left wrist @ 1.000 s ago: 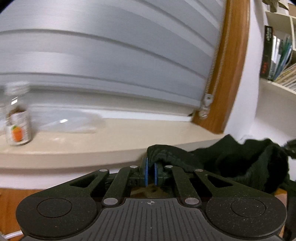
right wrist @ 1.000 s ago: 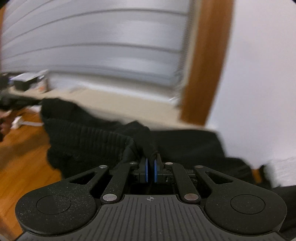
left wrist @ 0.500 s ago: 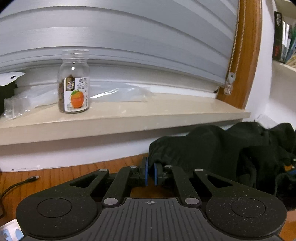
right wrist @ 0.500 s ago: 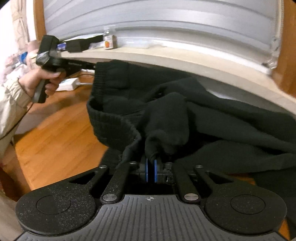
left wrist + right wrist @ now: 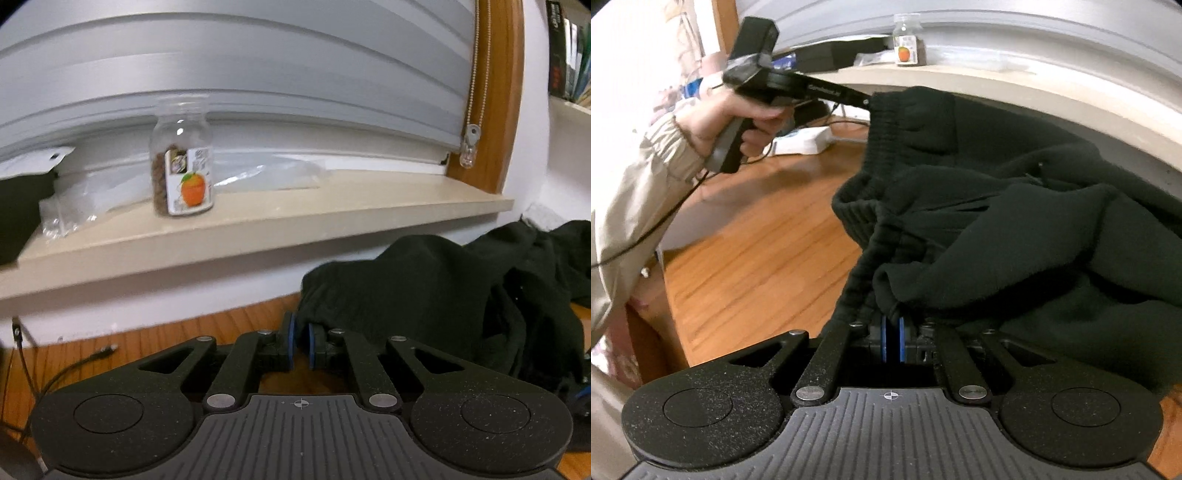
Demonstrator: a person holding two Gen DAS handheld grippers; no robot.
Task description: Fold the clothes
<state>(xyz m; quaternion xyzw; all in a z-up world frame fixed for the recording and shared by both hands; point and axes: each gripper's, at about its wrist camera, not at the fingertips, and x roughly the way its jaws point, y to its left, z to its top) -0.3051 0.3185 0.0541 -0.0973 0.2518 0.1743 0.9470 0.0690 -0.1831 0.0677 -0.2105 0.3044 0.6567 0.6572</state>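
The left gripper [image 5: 301, 341] pointed somewhat downward toward the wall below the windowsill [image 5: 258, 229], its blue pads nearly together and pinching the ribbed edge of the black garment [image 5: 424, 291]. In the right wrist view, a hand [image 5: 738, 125] in a beige sleeve [image 5: 635, 199] gripped that tool's handle, its arm reaching across to the garment's elastic band and holding it raised above the wooden bench [image 5: 757, 258]. The right gripper [image 5: 893, 338] tilted more steeply down, its pads closed tight on a bunched fold of the same garment. The cloth hung slack between the two grips, draping over the bench to the right. Folds covered the right gripper's fingertips, so the exact pinch point was hard to make out. A jar [image 5: 183, 166] with an orange label stood on the windowsill, slightly blurred.
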